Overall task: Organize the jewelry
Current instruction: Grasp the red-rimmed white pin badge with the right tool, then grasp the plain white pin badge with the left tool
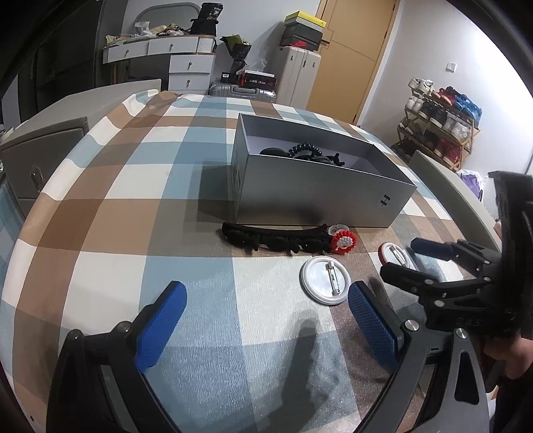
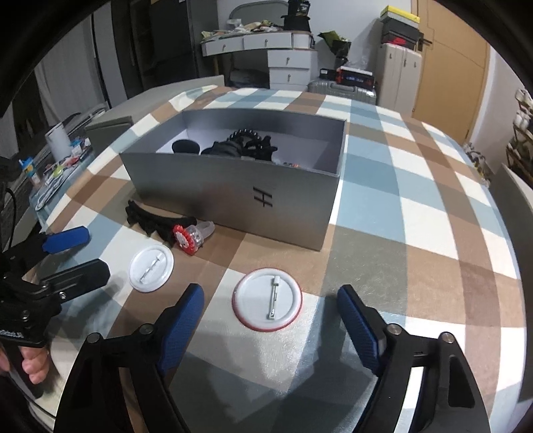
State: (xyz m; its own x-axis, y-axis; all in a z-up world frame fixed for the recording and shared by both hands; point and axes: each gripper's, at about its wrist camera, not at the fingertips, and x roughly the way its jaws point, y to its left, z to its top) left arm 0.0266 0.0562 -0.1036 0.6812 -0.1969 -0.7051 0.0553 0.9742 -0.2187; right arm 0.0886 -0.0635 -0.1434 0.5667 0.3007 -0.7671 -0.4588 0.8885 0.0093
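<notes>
Wide-spread and empty, the right gripper (image 2: 266,319) frames one of two round white pin badges, the red-rimmed badge (image 2: 268,299), beyond it one open grey cardboard box (image 2: 240,190); leftward, the left gripper (image 1: 266,316), also spread empty, nears the plain white badge (image 2: 151,268).

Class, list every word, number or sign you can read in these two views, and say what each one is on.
"H"-like black mark: front wall of the grey box.
"38" or "36", blurred: black container on the far desk.
Small raised lettering on the left tongs body: too blurred to read.
Boxes on the suitcase: print too small to read.
Badges: backs only, no text.
</notes>
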